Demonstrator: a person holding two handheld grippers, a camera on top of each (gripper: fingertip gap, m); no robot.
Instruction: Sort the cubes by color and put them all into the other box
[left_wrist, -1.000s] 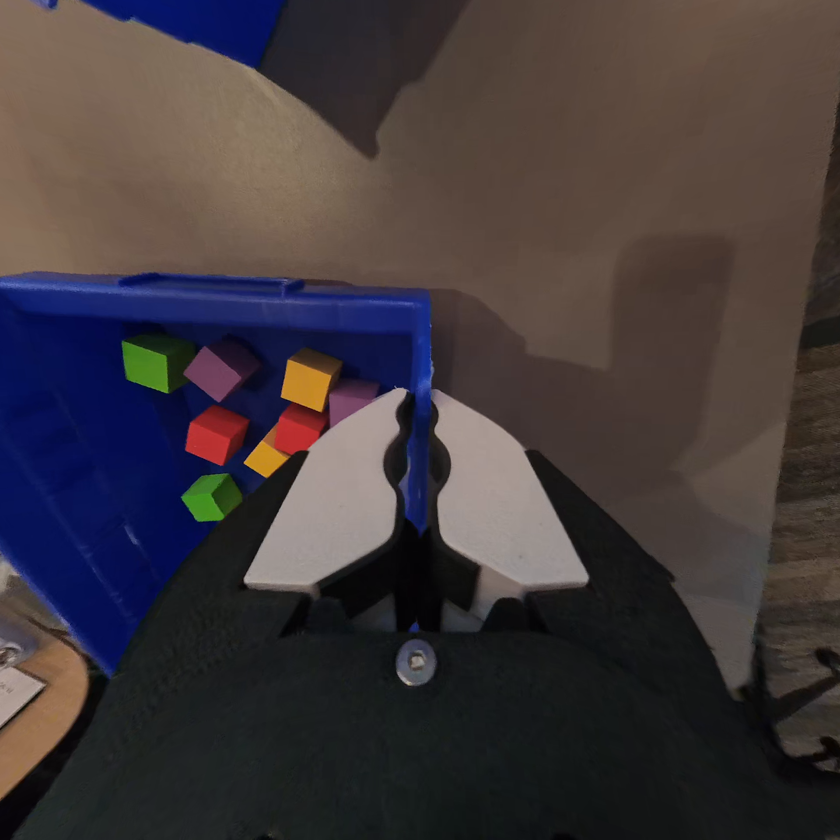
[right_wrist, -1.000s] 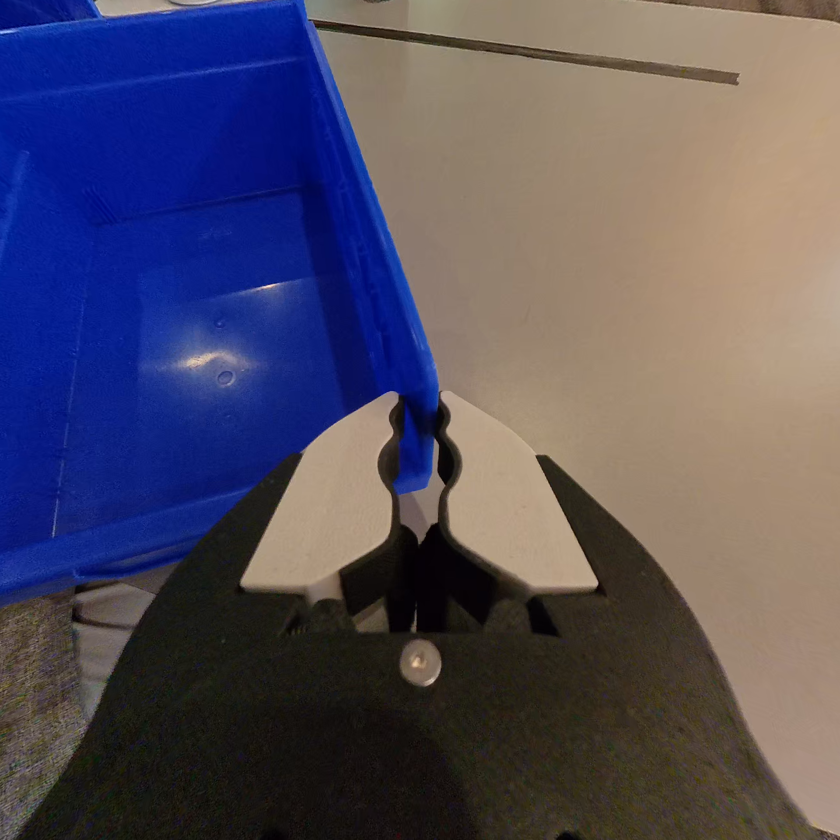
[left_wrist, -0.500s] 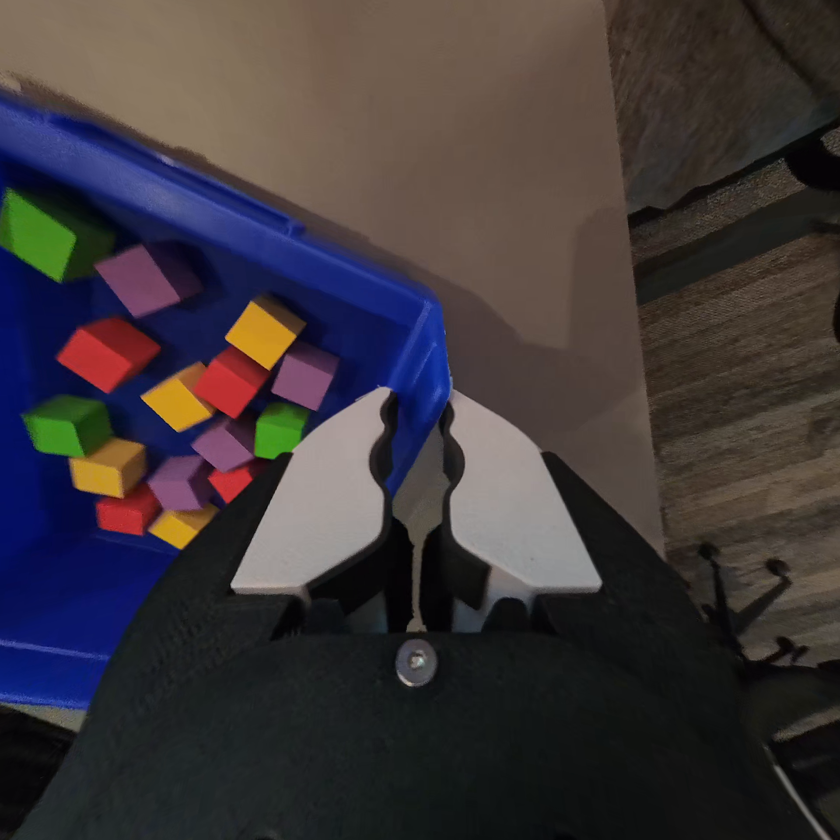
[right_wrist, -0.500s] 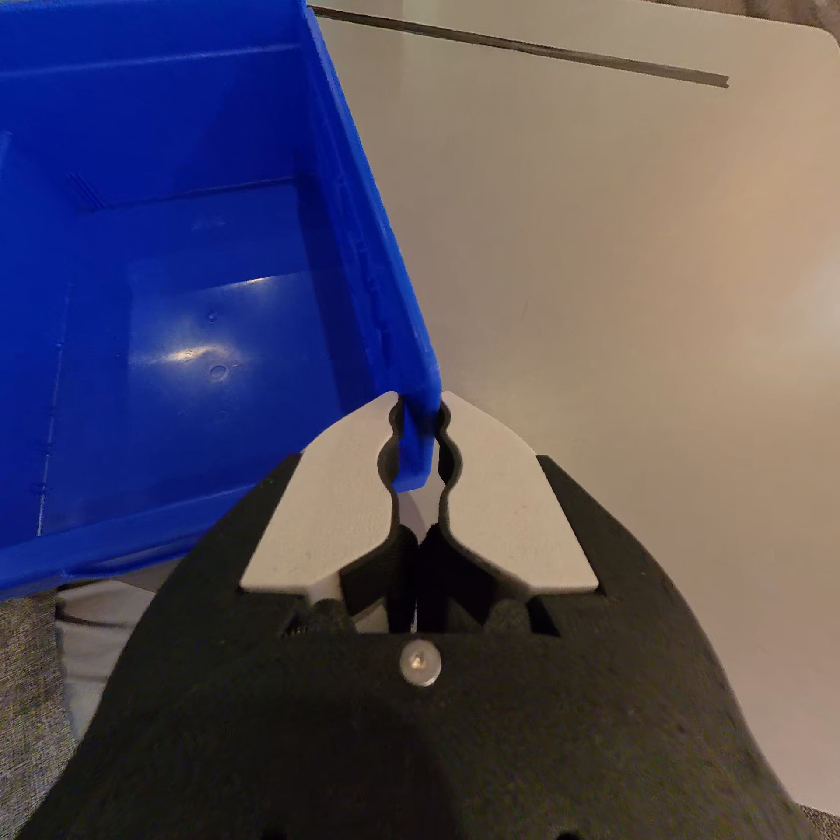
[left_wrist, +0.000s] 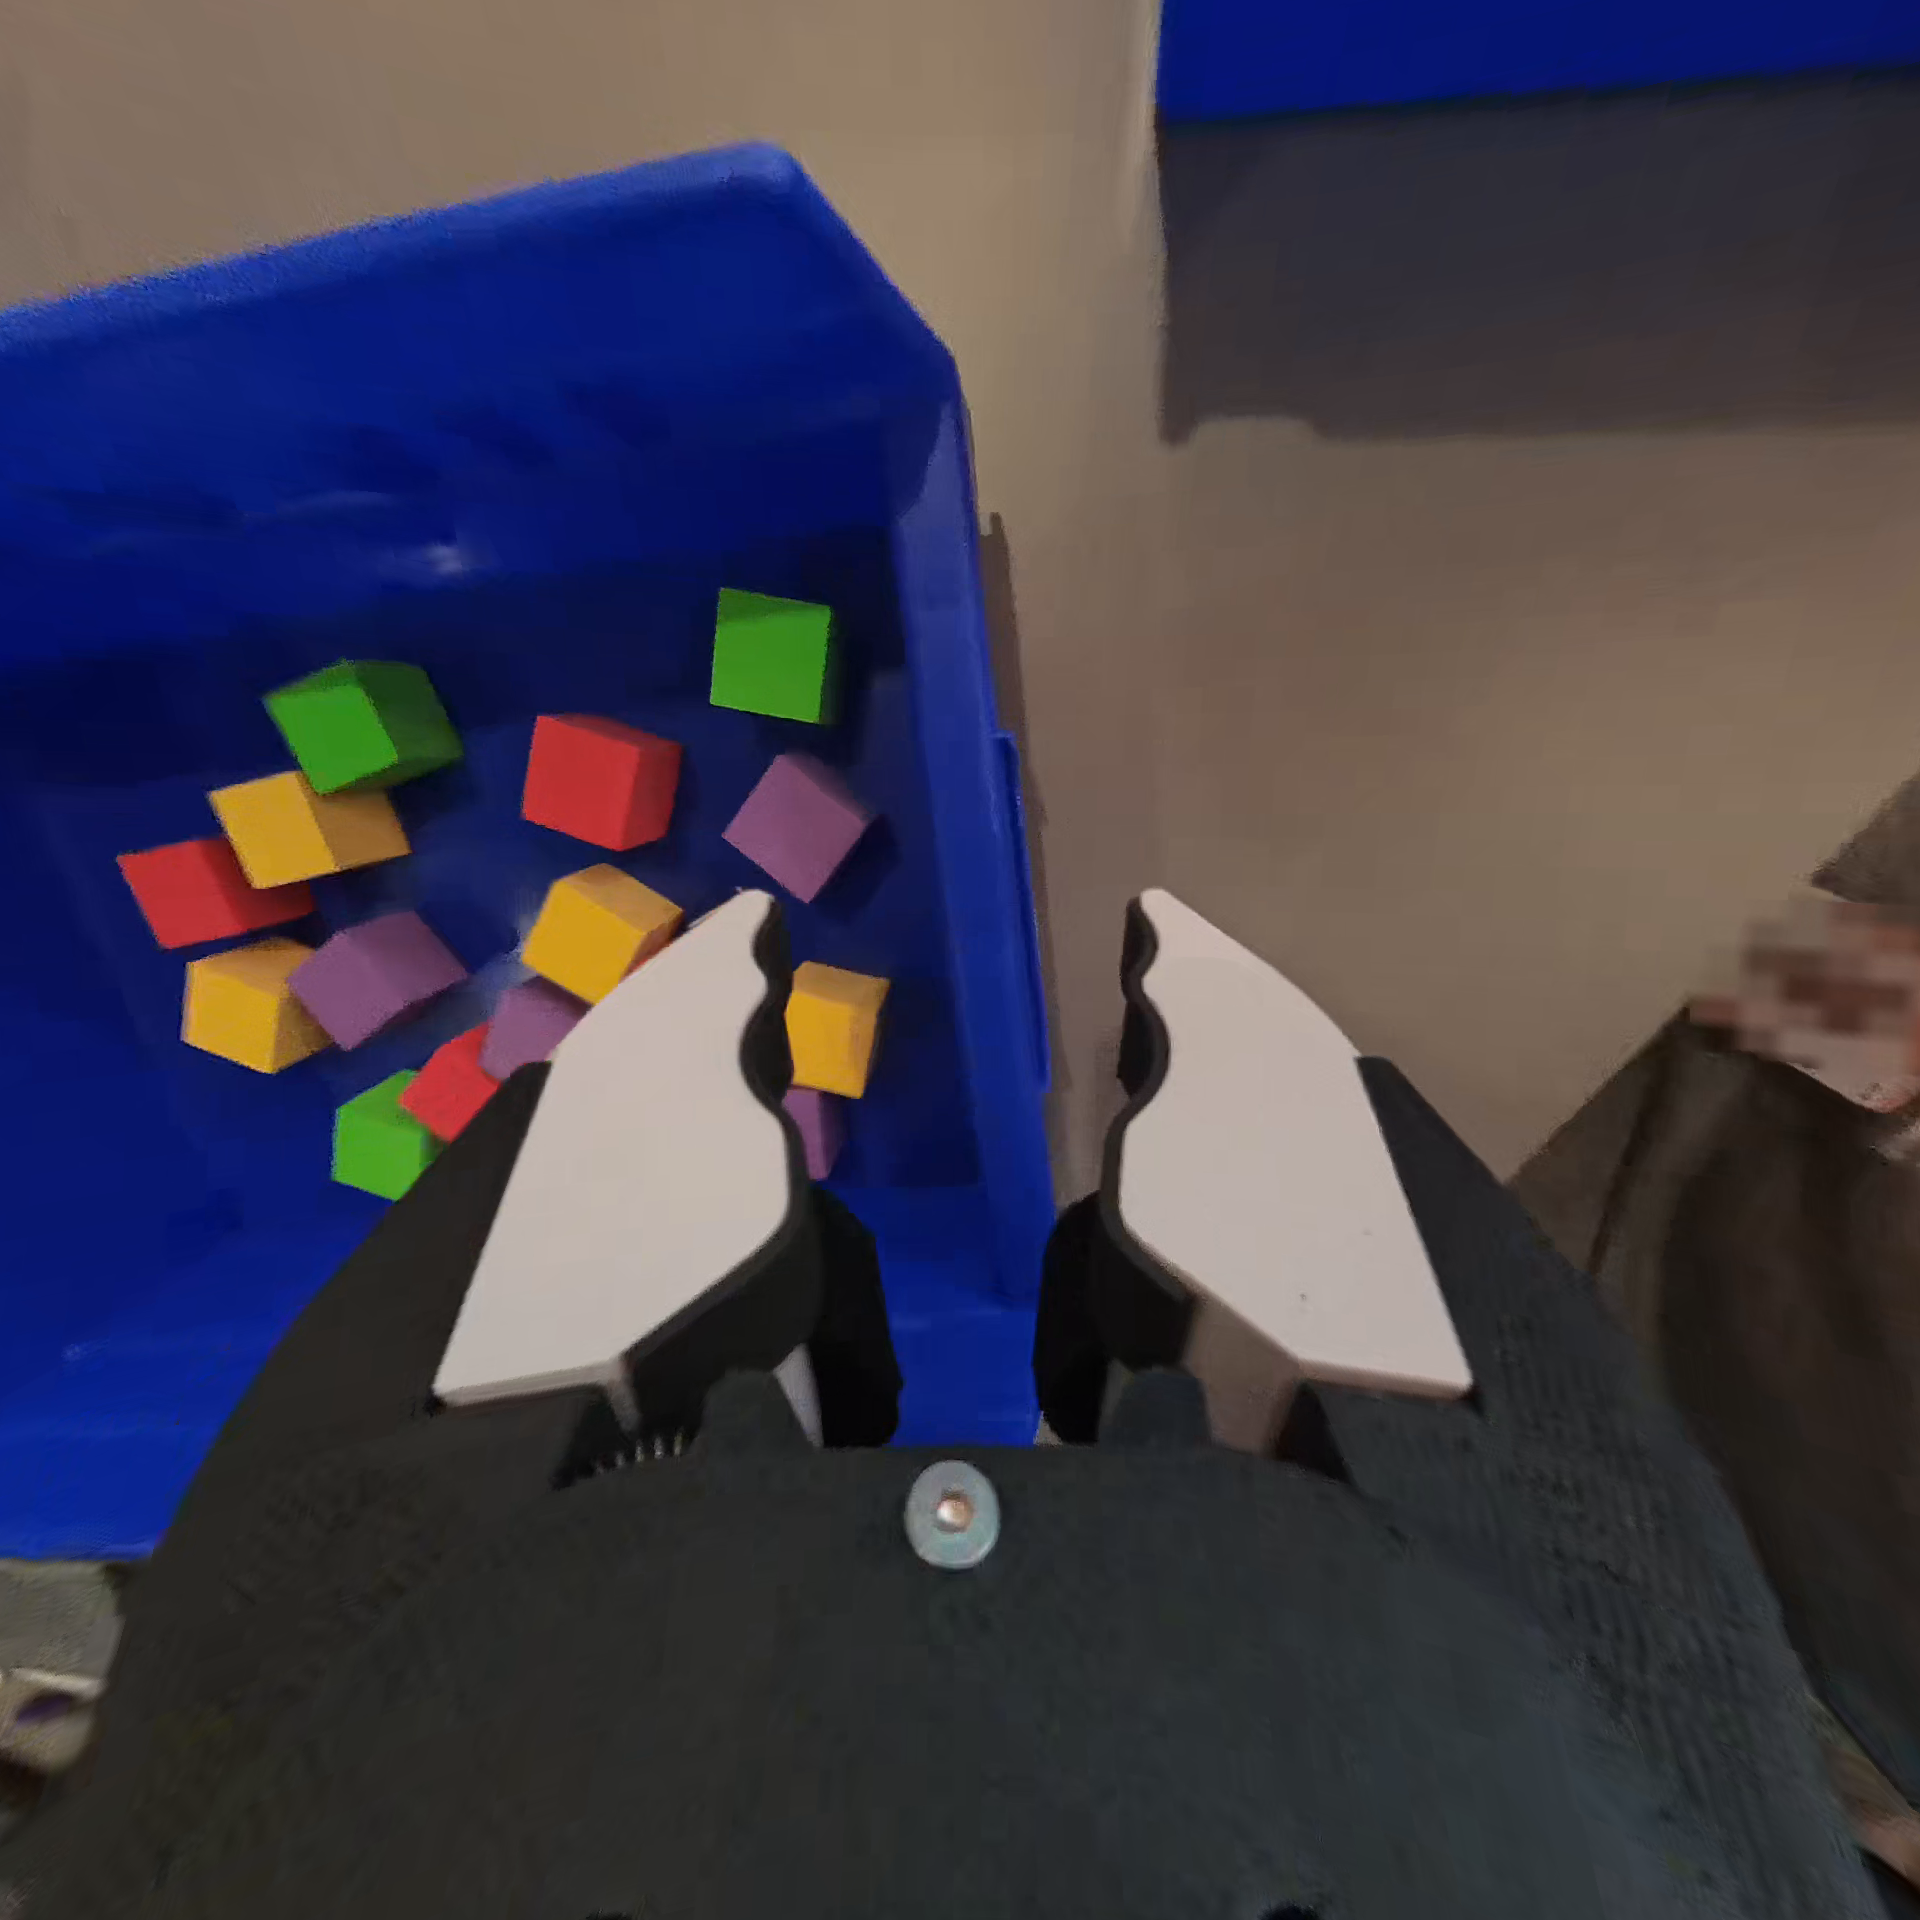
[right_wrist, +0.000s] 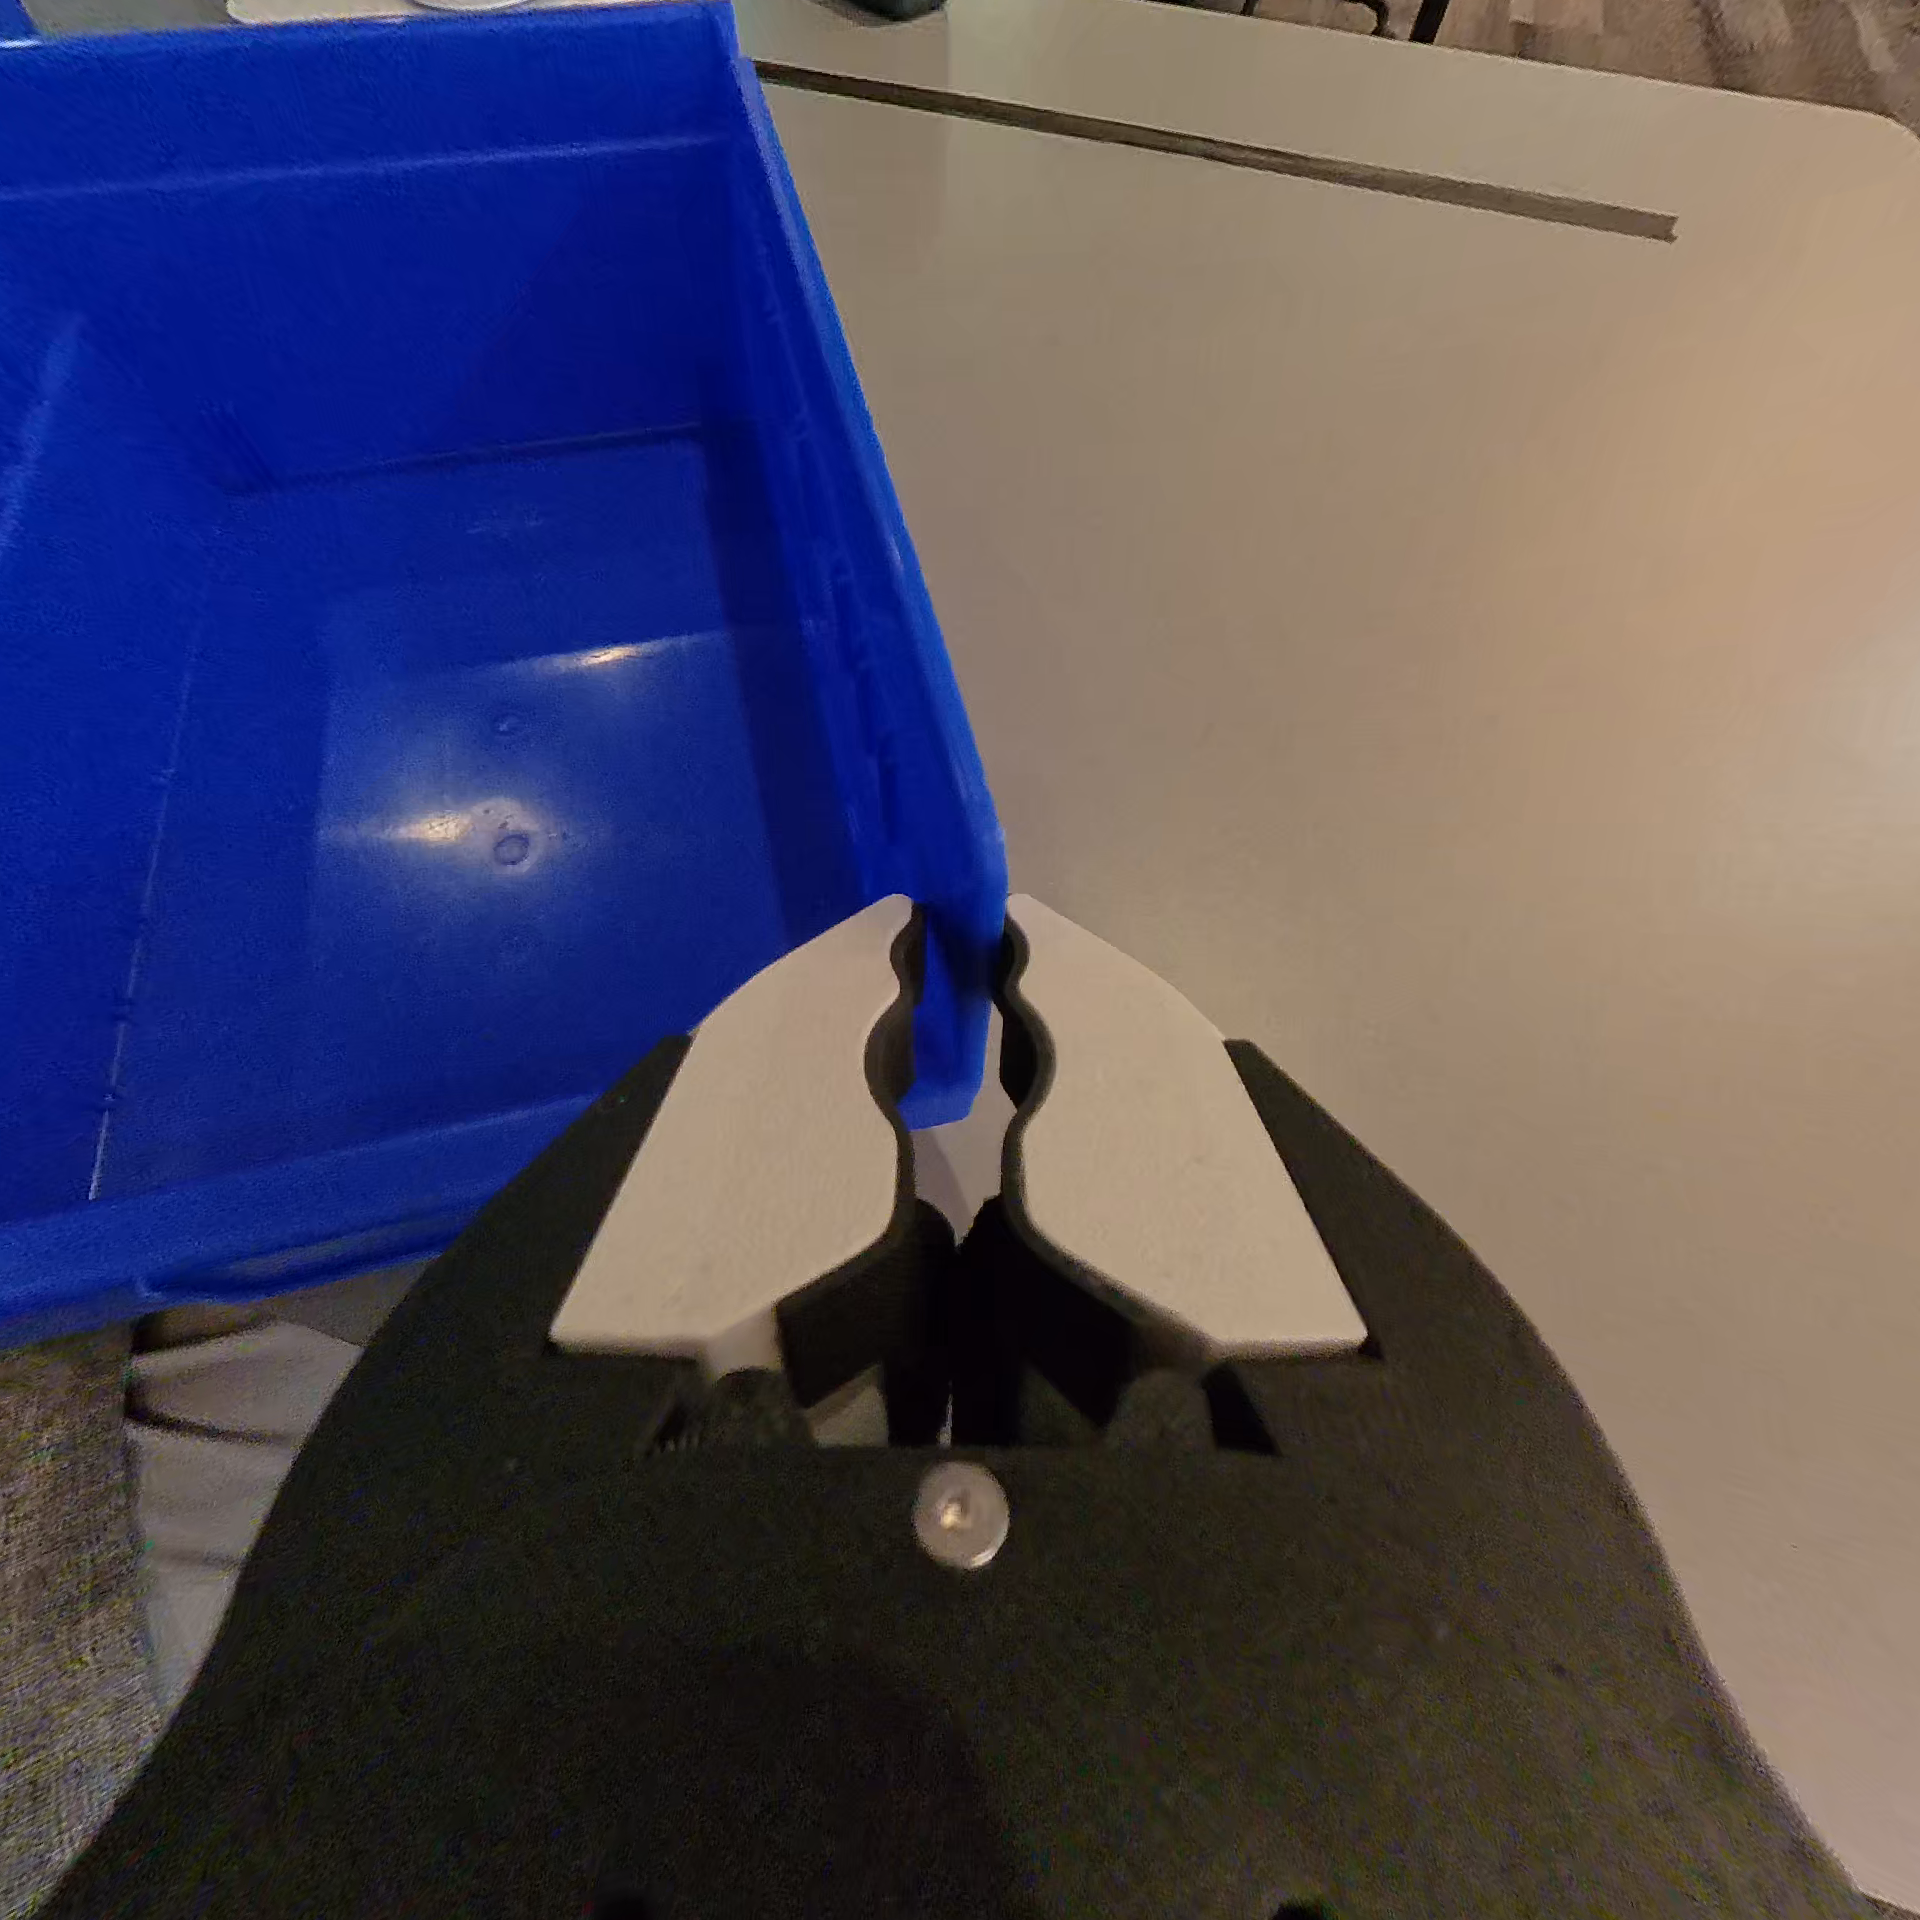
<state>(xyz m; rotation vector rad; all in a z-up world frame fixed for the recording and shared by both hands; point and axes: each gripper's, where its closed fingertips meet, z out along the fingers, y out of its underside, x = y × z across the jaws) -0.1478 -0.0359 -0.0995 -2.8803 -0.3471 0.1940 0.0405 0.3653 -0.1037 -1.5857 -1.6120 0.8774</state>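
In blue bin (left_wrist: 416, 395), bright matte cubes (left_wrist: 601, 779), jumbled

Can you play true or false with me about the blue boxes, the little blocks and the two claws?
1. The left claw is squeezing the box of blocks. False: it is open, one finger on each side of the box wall, not pressing it.
2. The right claw is shut on the corner of a blue box. True.
3. The box in the right claw has blocks in it. False: the part in view is bare.
4. There are green blocks, red, yellow and purple ones. True.
5. The blocks are spilled on the table. False: they lie inside the box.
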